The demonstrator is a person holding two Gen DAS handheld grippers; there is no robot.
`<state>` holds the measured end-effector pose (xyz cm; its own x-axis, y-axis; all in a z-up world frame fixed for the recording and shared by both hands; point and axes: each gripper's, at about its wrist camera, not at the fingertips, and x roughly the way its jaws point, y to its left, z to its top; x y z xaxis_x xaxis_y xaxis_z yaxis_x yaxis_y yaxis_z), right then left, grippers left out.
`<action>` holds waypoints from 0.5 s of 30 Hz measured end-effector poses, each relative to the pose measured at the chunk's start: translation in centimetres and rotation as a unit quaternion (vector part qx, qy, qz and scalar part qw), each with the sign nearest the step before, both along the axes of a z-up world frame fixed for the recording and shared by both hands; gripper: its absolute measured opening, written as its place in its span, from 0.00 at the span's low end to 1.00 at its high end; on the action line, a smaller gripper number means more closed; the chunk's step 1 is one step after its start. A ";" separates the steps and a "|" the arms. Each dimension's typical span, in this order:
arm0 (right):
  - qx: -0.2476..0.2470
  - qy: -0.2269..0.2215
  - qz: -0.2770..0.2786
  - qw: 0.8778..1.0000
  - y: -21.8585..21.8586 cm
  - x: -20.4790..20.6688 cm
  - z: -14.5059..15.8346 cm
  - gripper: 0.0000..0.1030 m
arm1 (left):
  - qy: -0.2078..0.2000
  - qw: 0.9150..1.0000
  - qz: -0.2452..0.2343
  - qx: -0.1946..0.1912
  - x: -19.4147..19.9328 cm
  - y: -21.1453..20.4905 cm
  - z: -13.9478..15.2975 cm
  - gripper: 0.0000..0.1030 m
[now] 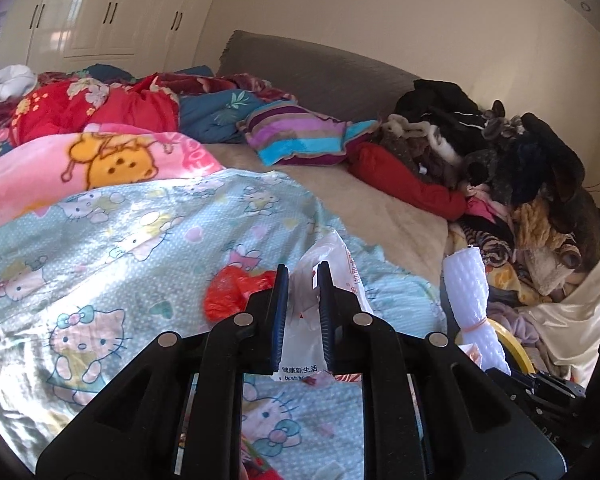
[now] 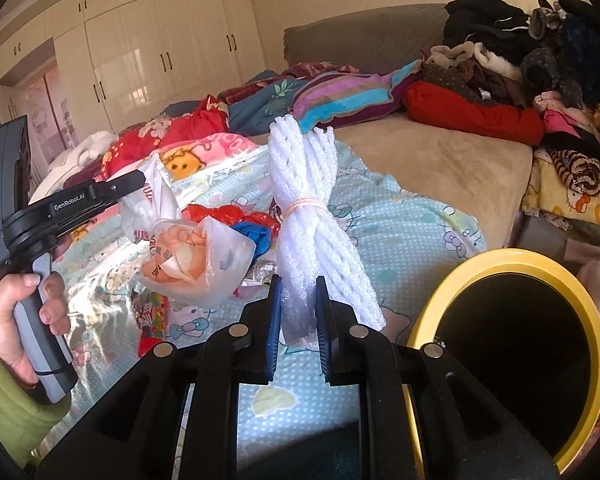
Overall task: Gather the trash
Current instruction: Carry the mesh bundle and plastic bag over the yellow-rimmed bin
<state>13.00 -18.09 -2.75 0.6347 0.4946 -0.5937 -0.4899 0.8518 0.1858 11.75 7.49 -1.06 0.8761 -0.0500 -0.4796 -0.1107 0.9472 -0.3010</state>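
Note:
My left gripper (image 1: 303, 276) is shut on a white plastic bag (image 1: 306, 332) with red print, held above the Hello Kitty blanket. In the right wrist view the left gripper (image 2: 138, 184) holds that bag (image 2: 188, 256), which hangs full below it. My right gripper (image 2: 298, 290) is shut on a white foam net bundle (image 2: 312, 216) tied with a rubber band, held upright; the bundle also shows in the left wrist view (image 1: 470, 300). A yellow-rimmed bin (image 2: 512, 320) with a dark inside stands at the lower right, beside the bed.
Red (image 2: 220, 213) and blue (image 2: 256, 232) plastic bags and small wrappers (image 2: 260, 272) lie on the Hello Kitty blanket (image 2: 400, 232). A pile of clothes (image 2: 540, 60) fills the bed's right side. Pillows and quilts (image 1: 100, 112) lie at the back left.

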 end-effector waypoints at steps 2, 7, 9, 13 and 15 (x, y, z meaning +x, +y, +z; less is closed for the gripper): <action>0.003 -0.002 -0.003 1.000 -0.4 -0.3 0.4 0.15 | -0.005 1.000 -0.005 0.003 -0.1 -0.5 0.4 0.09; 0.009 -0.009 -0.008 1.000 -1.4 -0.8 1.1 0.15 | -0.019 1.000 -0.015 0.007 -0.5 -1.6 1.6 0.09; 0.011 -0.010 -0.011 1.000 -1.9 -1.0 1.4 0.15 | -0.024 1.000 -0.020 0.005 -0.7 -2.0 1.9 0.09; 0.014 -0.014 -0.017 1.000 -2.8 -1.4 1.9 0.15 | -0.030 0.999 -0.029 0.010 -0.9 -3.0 2.6 0.09; 0.018 -0.016 -0.022 0.999 -3.4 -1.5 2.2 0.15 | -0.032 0.999 -0.033 0.012 -1.0 -3.5 2.8 0.09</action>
<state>11.48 -21.44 -0.54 0.6744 0.4862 -0.5556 -0.4582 0.8657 0.2015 10.73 4.02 1.69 0.9002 -0.0983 -0.4243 -0.0281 0.9591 -0.2817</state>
